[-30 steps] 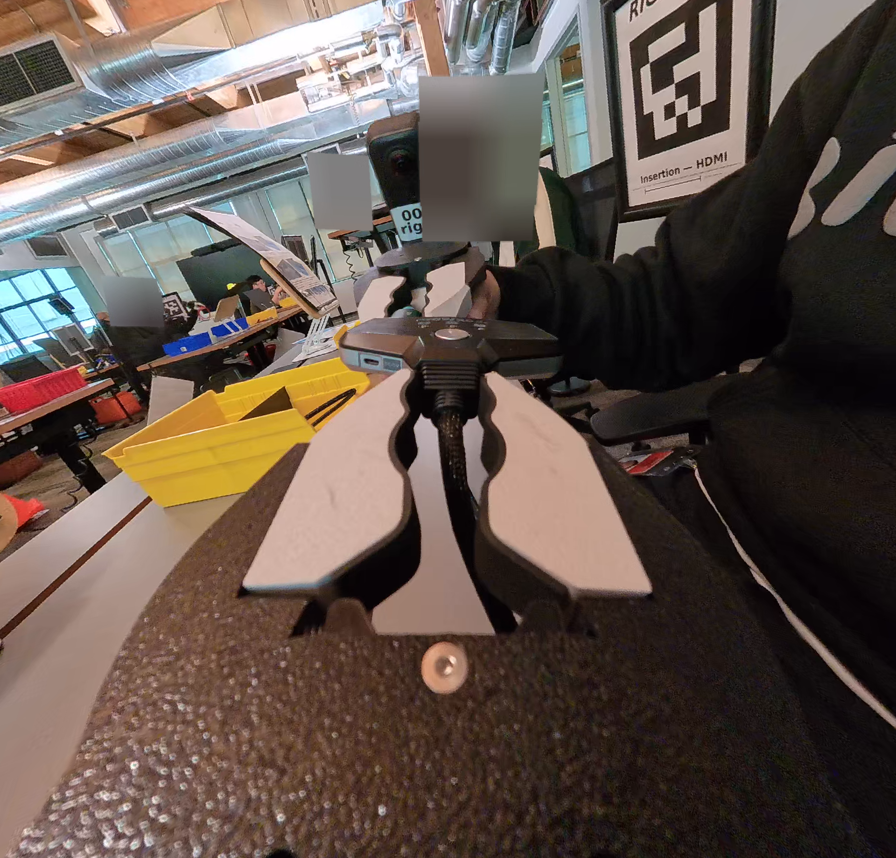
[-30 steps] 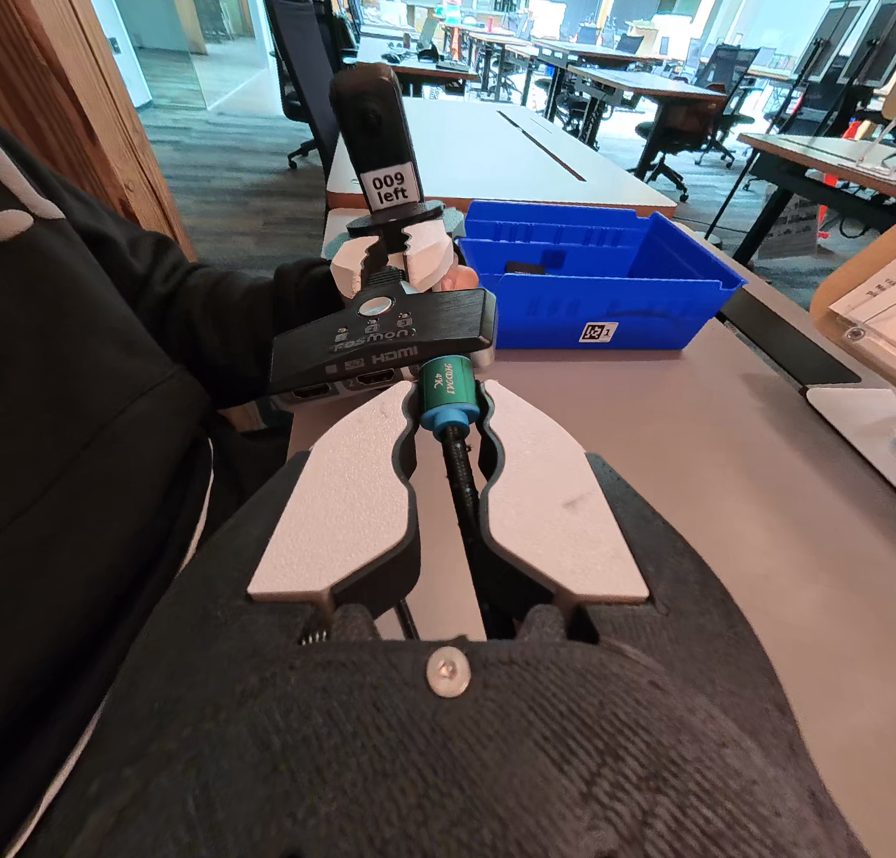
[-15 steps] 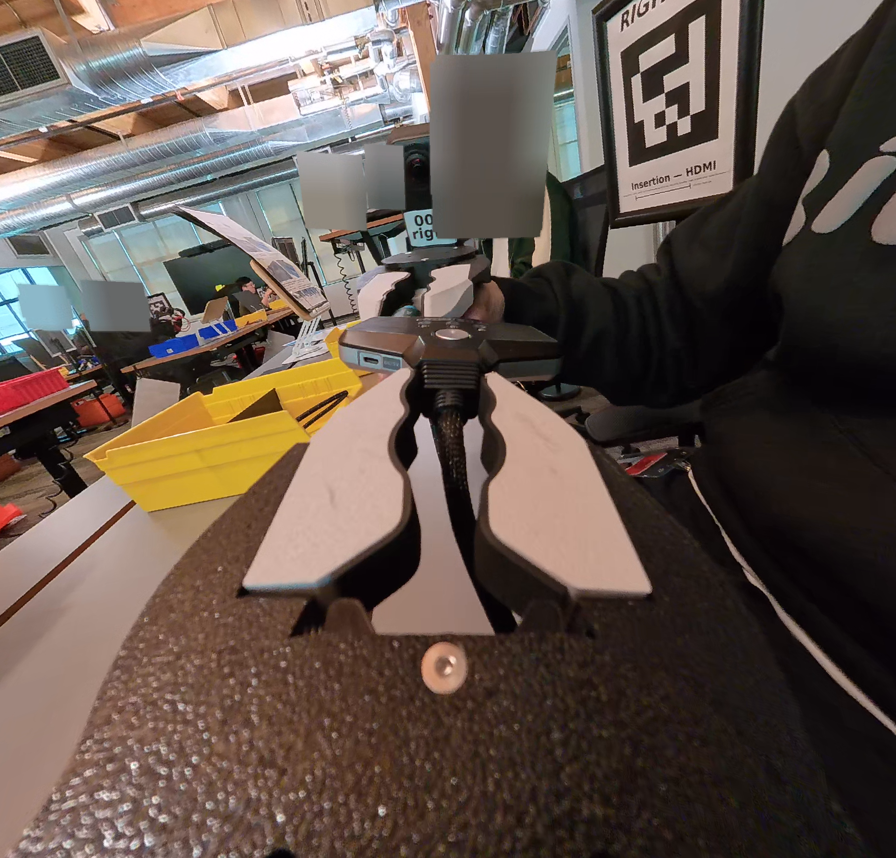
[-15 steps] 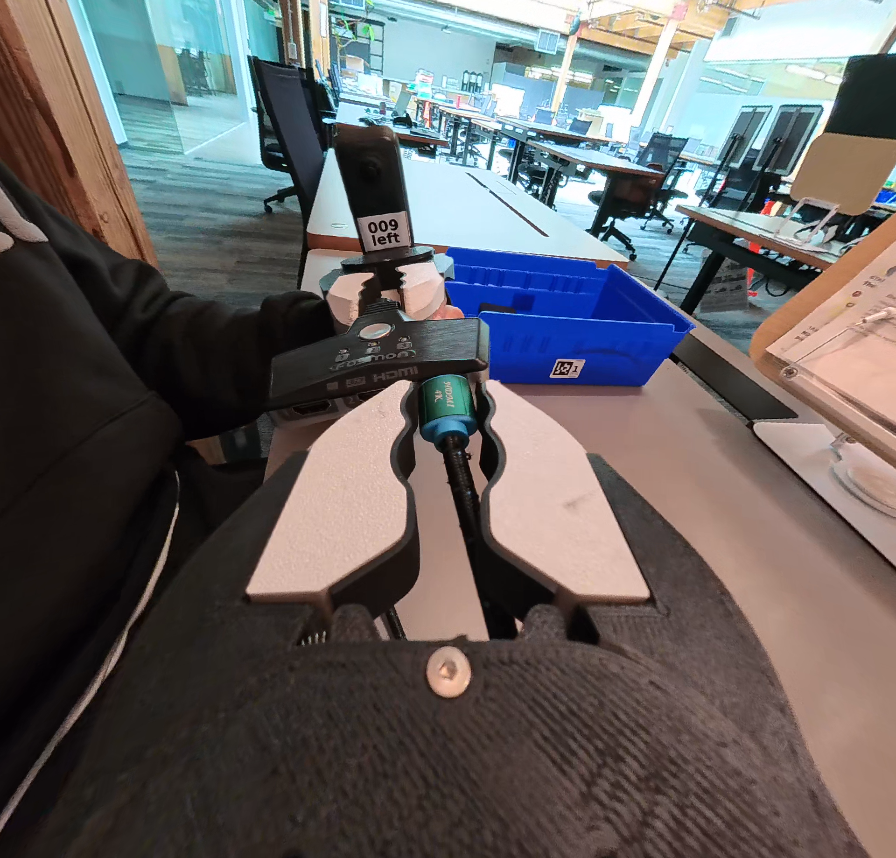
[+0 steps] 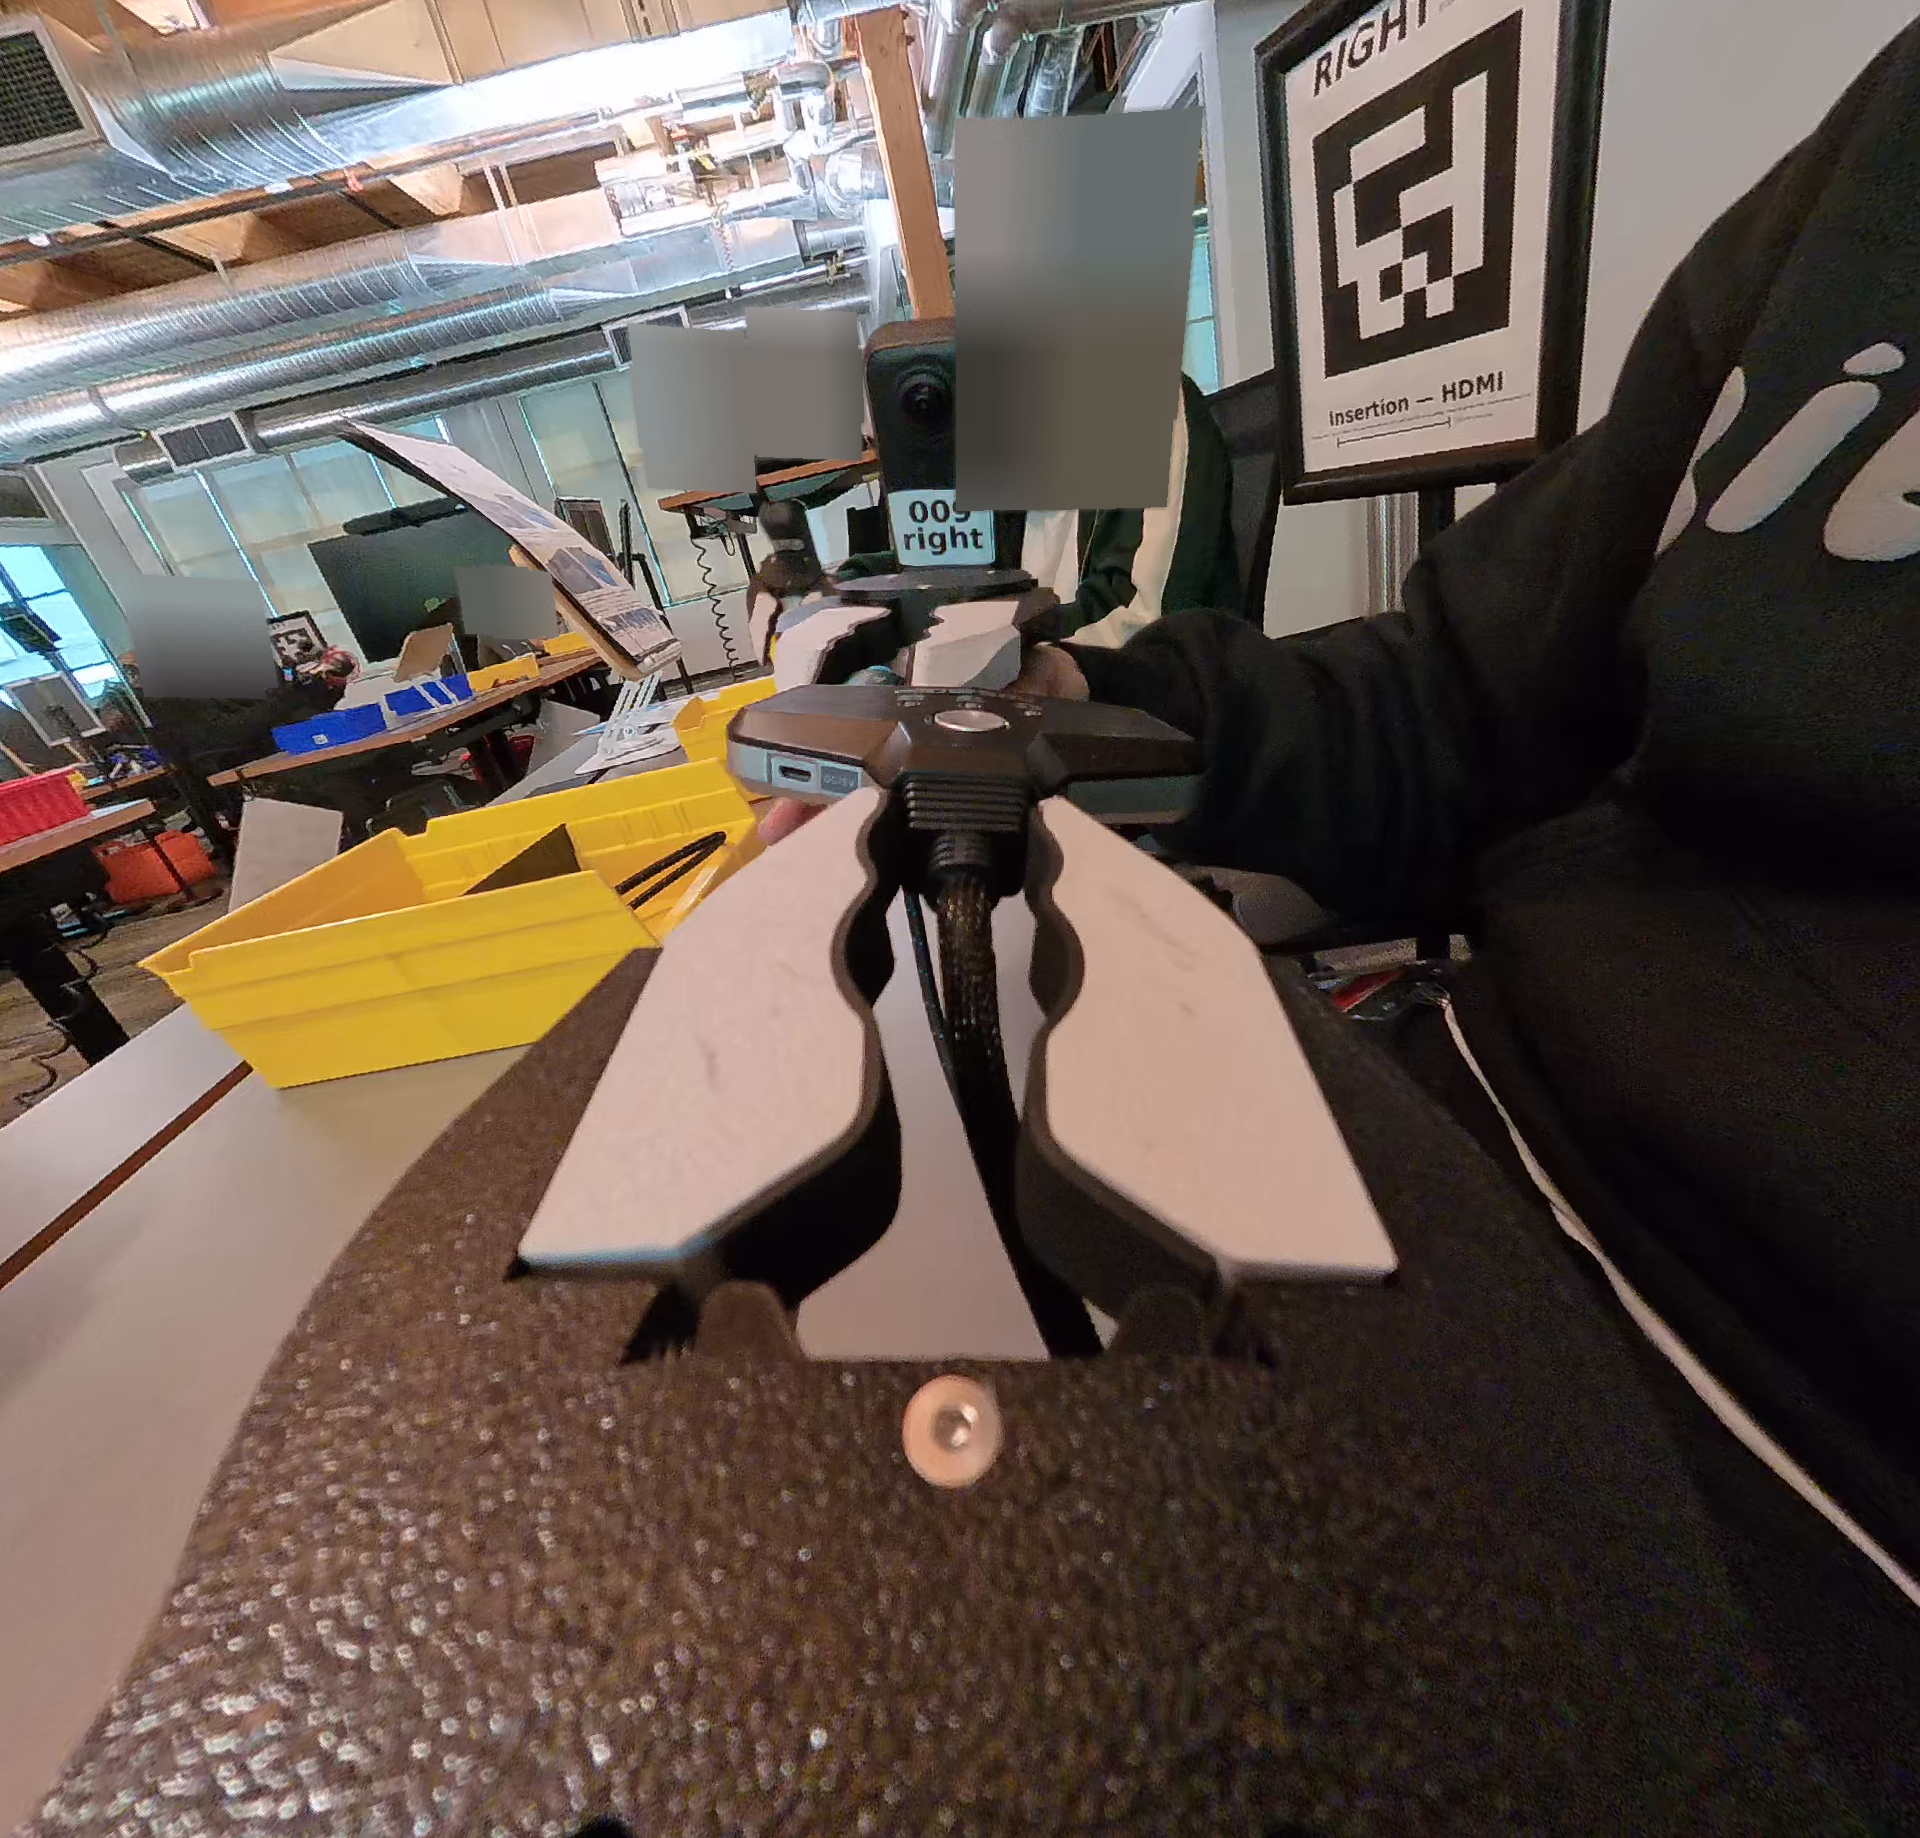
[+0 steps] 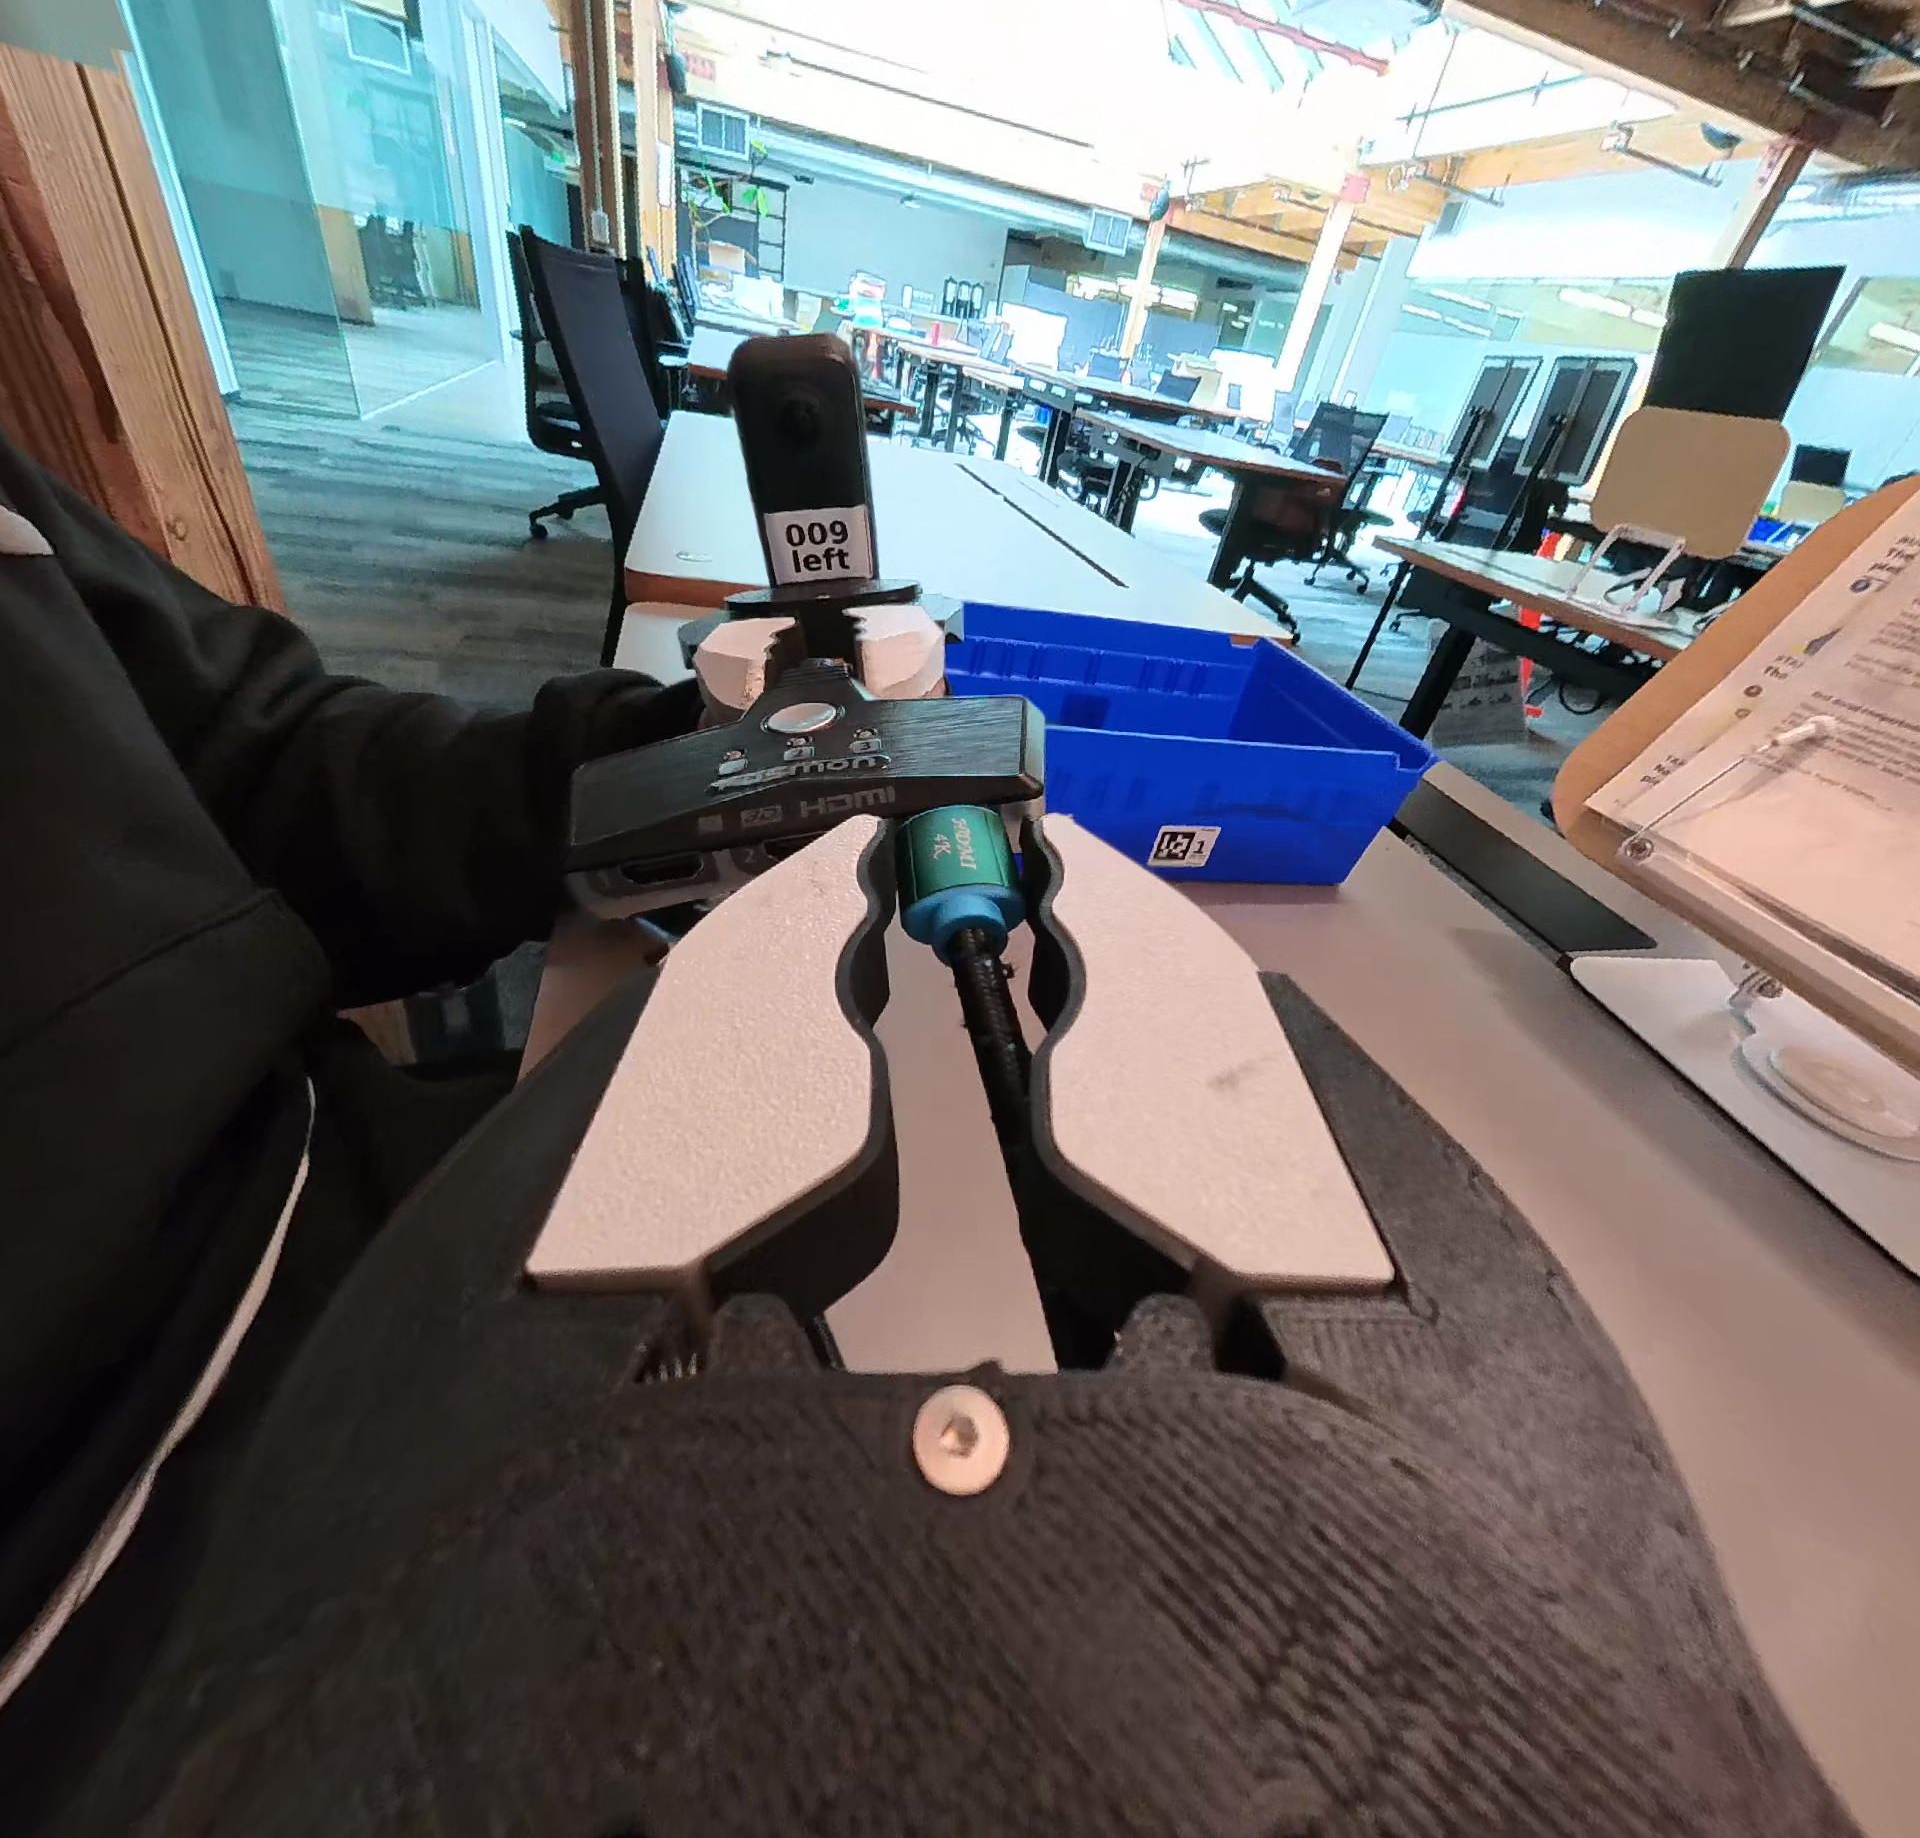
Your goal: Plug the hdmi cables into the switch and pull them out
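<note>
A black HDMI switch hangs in the air between my two grippers. In the left wrist view my left gripper is shut on the ribbed black plug collar of a black braided cable at the switch's near edge. In the right wrist view the switch shows its labelled top. My right gripper is shut on a green HDMI plug whose front end is under the switch's right edge, at a port. Each gripper shows beyond the switch in the other's view: right, left.
A yellow bin holding a black cable stands on the grey table. A blue bin and a document stand are on the table. A framed marker sign stands behind. The person's dark sleeves flank the switch.
Both grippers and the switch have tilted and risen together; more ceiling shows in both views. The grips and the plug's place at the switch look unchanged.
</note>
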A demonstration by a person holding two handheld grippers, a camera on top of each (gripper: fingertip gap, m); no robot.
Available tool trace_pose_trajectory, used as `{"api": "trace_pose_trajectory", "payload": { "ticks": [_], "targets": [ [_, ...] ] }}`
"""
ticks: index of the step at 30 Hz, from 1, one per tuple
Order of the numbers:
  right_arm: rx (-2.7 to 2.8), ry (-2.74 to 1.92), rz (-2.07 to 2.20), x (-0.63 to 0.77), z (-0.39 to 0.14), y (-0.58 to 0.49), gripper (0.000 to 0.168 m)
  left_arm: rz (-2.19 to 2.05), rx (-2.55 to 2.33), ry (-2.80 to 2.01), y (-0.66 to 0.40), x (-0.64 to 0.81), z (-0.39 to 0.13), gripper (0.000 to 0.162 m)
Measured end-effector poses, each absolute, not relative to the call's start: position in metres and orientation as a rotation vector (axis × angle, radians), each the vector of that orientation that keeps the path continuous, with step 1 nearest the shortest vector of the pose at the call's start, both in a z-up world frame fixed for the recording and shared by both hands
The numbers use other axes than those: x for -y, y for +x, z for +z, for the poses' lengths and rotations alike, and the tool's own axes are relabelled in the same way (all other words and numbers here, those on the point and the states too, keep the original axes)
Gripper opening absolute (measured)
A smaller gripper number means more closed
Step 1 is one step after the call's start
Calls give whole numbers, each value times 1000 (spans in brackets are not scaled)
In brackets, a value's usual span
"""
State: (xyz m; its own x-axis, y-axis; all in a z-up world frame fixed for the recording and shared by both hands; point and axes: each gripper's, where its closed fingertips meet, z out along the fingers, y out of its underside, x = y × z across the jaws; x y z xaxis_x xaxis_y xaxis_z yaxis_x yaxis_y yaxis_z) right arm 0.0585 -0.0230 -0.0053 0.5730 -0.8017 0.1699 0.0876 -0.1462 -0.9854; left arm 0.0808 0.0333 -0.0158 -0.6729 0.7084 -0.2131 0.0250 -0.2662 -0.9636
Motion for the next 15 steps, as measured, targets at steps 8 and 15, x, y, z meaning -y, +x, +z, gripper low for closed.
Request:
{"api": "trace_pose_trajectory", "payload": {
  "ticks": [8, 15],
  "targets": [
    [-593, -1531, -894, 20, -4, 57, 23, 1976, 1516, -908, 80, -36, -15, 23],
    [-664, -1585, -882, 27, -12, 61, 23, 1962, 1579, -866, 85, -31, -17, 23]
  ]
}}
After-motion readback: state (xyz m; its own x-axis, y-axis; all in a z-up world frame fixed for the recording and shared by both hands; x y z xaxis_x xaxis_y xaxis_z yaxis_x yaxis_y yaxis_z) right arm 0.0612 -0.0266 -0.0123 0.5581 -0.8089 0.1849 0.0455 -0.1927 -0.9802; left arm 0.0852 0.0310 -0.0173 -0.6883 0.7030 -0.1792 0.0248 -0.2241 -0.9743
